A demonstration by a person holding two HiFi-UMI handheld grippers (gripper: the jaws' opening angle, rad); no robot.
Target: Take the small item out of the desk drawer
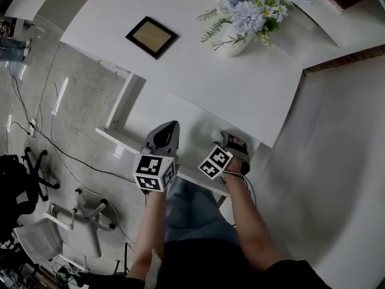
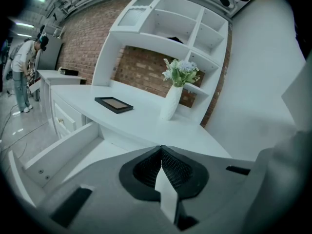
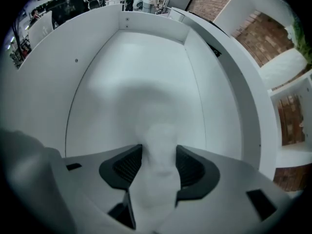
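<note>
One small item [image 3: 158, 139] here, pale and whitish, too blurry to say what it actually is; it sits inside the open drawer [image 3: 58, 72], right between the jaws of the right gripper [image 3: 159, 152]; both dark ribbed pads [image 3: 127, 165] press on its sides, so that gripper is clamped on it; whether it also rests on the drawer floor I can't tell.

One drawer is pulled out, white inside; the only thing I can see in it is that item, with the right gripper reaching down into it. In the head view the right gripper [image 1: 222, 138] is over the drawer's right end, tucked under the desk edge.

Two grippers total; the left gripper [image 2: 161, 152] has its jaws pressed together at the tips with nothing held between them; in the head view it [image 1: 172, 126] hangs over the drawer just beside the right one, apart from it.

Above the drawer is the white desk [image 1: 210, 71]; on it there's one dark picture frame [image 1: 151, 37] lying flat, and one white vase [image 1: 234, 44], standing upright well apart from the frame, holding a bunch of blue and white flowers [image 1: 246, 14]. Behind the desk there's a white shelf unit [image 2: 165, 28] against a brick wall [image 2: 87, 38]; one person [image 2: 22, 67] stands far off at the left.
</note>
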